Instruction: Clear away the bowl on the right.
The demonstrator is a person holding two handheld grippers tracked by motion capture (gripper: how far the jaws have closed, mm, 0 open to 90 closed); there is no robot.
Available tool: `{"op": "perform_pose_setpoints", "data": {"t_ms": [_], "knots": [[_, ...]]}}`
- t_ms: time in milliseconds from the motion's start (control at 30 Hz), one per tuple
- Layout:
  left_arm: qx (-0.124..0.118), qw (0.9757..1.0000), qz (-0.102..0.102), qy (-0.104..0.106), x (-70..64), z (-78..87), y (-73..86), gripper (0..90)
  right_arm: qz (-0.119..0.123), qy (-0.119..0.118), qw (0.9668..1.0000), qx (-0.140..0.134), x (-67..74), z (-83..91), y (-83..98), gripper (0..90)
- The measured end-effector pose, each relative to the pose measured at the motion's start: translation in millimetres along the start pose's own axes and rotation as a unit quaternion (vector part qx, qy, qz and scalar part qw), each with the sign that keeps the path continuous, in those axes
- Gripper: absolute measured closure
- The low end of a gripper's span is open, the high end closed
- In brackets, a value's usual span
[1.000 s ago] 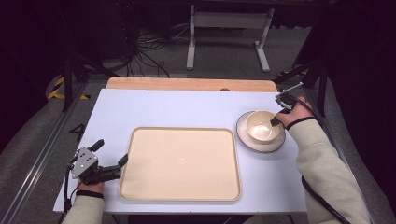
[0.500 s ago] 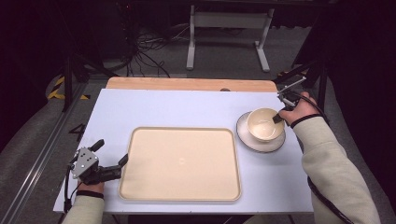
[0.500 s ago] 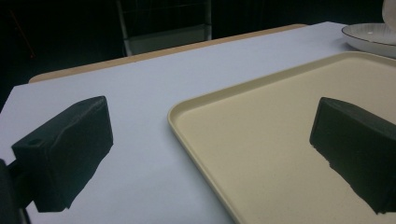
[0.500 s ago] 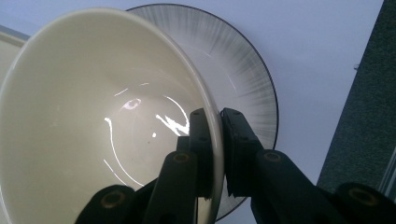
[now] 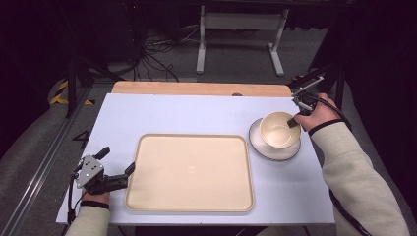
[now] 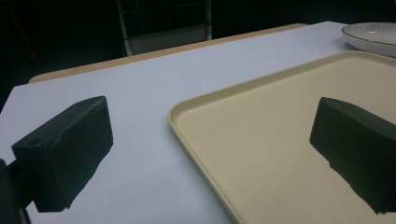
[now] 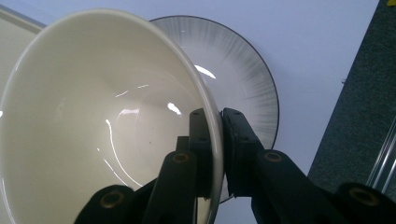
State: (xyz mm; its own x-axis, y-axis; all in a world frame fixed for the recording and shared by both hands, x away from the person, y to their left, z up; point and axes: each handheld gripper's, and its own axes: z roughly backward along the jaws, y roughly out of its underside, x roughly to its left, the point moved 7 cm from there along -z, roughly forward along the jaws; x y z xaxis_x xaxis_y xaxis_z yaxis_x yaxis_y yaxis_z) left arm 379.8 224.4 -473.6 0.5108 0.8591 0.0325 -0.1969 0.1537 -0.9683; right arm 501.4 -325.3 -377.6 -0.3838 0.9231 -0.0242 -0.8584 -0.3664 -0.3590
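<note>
L hand-held gripper (image 5: 115, 173) idle at worktop (image 5: 196, 115) 8 o'clock, jaws apart, nothing between, beside tray (image 5: 189, 172). R hand-held gripper (image 7: 214, 140) clamped on bowl (image 5: 279, 129) rim at bowl's 3 o'clock; vs a sec ago bowl has come up off plate (image 5: 259, 145), tilted. Lift underway, prob. headed for tray.

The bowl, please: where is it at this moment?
In the high view the bowl is at the table's right side, over the plate, right of the tray; the right gripper pinches its rim.
</note>
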Motion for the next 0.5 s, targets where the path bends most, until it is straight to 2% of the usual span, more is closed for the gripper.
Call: {"op": "perform_pose_setpoints", "data": {"t_ms": [200, 500], "knots": [[0.000, 1.0000, 0.000, 0.000, 0.0, 0.0, 0.0, 0.2, 0.022, -0.005, 0.9997, -0.004, 15.9, 4.5, -4.4, 83.3], [0.000, 1.0000, 0.000, 0.001, 0.1, 0.1, 0.0, 0.2, 0.041, -0.022, 0.9989, -0.003, 41.3, 4.9, -13.0, 83.2]]}}
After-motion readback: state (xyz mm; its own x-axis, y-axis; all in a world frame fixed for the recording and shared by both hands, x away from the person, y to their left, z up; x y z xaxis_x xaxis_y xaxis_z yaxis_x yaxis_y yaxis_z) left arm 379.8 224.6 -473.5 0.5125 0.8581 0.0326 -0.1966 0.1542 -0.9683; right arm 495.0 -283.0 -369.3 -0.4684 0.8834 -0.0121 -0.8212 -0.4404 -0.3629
